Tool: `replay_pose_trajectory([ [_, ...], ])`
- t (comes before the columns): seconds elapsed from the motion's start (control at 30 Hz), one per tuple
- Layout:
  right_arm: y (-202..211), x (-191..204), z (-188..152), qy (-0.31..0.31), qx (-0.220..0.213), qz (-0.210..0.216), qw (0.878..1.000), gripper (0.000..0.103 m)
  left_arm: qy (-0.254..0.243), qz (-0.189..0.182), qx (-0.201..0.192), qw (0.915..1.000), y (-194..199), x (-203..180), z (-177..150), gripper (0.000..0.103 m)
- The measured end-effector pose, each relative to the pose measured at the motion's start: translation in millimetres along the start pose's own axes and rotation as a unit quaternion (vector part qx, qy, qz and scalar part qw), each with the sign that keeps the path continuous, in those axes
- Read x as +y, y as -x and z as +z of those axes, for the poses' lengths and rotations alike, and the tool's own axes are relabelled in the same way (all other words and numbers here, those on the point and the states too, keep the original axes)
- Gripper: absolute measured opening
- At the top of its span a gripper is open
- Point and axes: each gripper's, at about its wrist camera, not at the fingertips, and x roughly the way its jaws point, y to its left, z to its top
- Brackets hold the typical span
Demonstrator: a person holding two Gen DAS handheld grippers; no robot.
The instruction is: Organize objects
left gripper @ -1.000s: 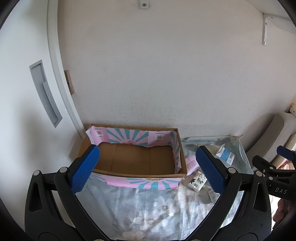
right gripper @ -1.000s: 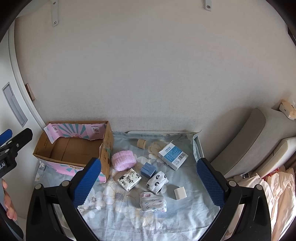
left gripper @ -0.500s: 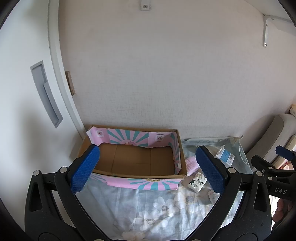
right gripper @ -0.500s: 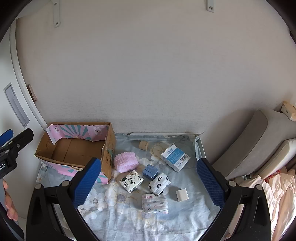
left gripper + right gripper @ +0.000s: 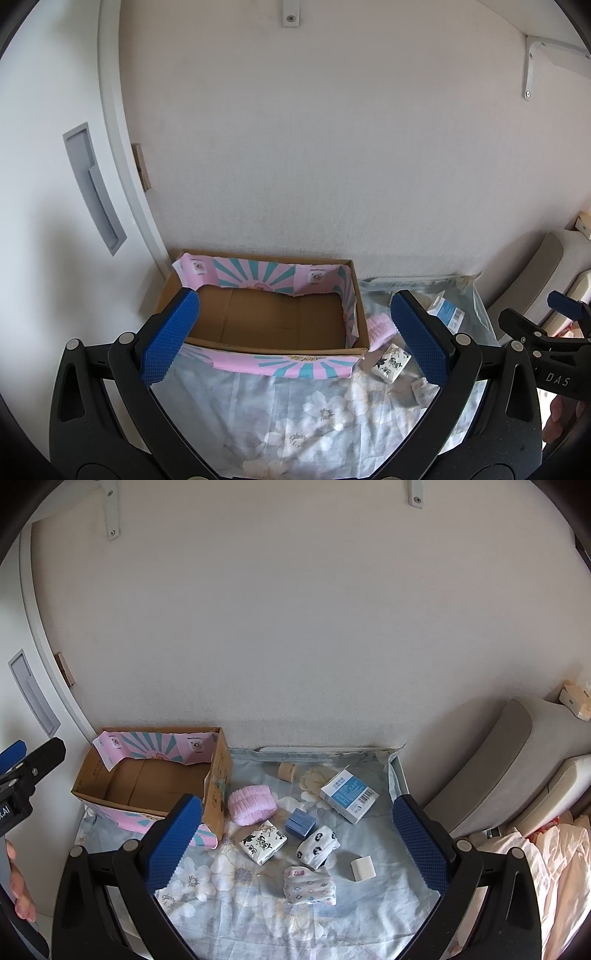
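Right wrist view: cardboard box [image 5: 155, 782] lengthwise along wall, both grippers' fingers [image 5: 173, 843] apart.

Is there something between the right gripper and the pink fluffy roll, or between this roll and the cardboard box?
Nothing visible blocks the open right gripper from the pink fluffy roll. Toward the cardboard box, only the box's own side wall stands beside the roll, so the roll must be lifted over it.

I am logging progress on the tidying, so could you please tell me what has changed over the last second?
Only the view shifted slightly as the right gripper eased toward the items; nothing was grasped or released. The cardboard box stays empty, and the pink headband, blue block and socks lie where they were. Both grippers remain open.
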Motion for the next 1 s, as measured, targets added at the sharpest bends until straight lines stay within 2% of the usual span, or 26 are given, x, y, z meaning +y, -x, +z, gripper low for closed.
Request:
replay_pose_trajectory([
  [0.3,1.4,2.1,1.2,0.004,-0.004,0.004,1.0,0.103,-0.004,-0.006,0.005,1.0,-1.5,-2.3,2.2,0.103],
  [0.43,5.3,-12.1,11.5,0.01,-0.012,0.016,1.0,0.103,-0.019,-0.021,-0.002,0.9996,0.9,-9.5,15.2,0.103],
  [0.47,6.8,-17.3,14.1,0.017,-0.014,0.017,1.0,0.103,0.025,0.041,-0.01,0.9988,1.5,-13.5,17.9,0.103],
  [0.5,8.4,-22.0,17.1,0.025,-0.015,0.015,0.999,0.103,0.018,0.039,-0.012,0.999,0.9,-18.3,20.0,0.103],
  [0.7,3.7,-52.3,17.9,0.056,-0.013,-0.001,0.998,0.103,0.007,-0.002,0.021,0.9997,-24.7,-52.7,13.0,0.103],
  [1.0,-41.8,-99.0,-23.9,0.067,0.05,0.017,0.996,0.103,-0.031,-0.067,0.078,0.9942,-83.1,-127.3,-6.5,0.103],
])
